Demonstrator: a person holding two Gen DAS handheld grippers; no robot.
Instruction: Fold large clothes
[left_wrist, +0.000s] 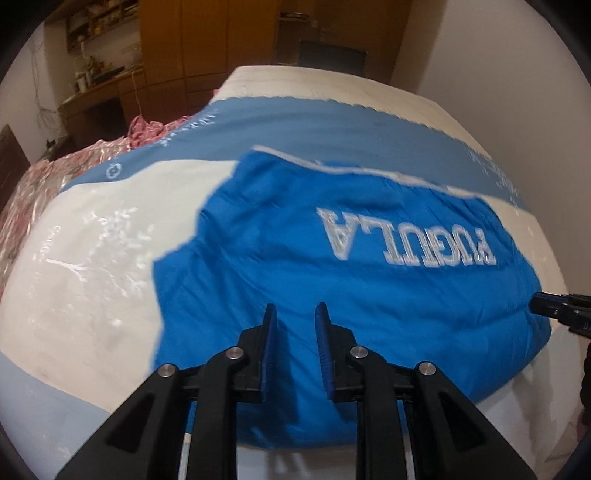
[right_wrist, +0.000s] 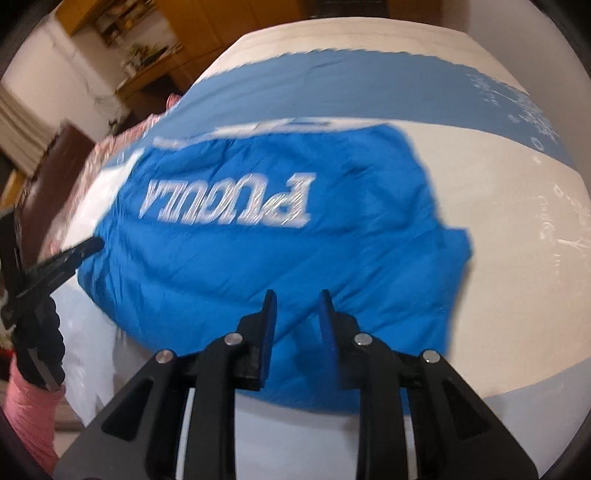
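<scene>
Lying folded on the white and pale-blue sheet, the blue garment with white lettering occupies the centre of both wrist views. The left gripper hangs above its near portion, jaws slightly parted, no cloth between them. The right gripper stands likewise, jaws a little apart and empty. In the left view the other gripper's tip enters at 3 o'clock, at the garment's edge. A pink patterned bundle lies at 10 o'clock, wooden cabinets at 12. A pink sleeve shows at 8 o'clock in the right view.
</scene>
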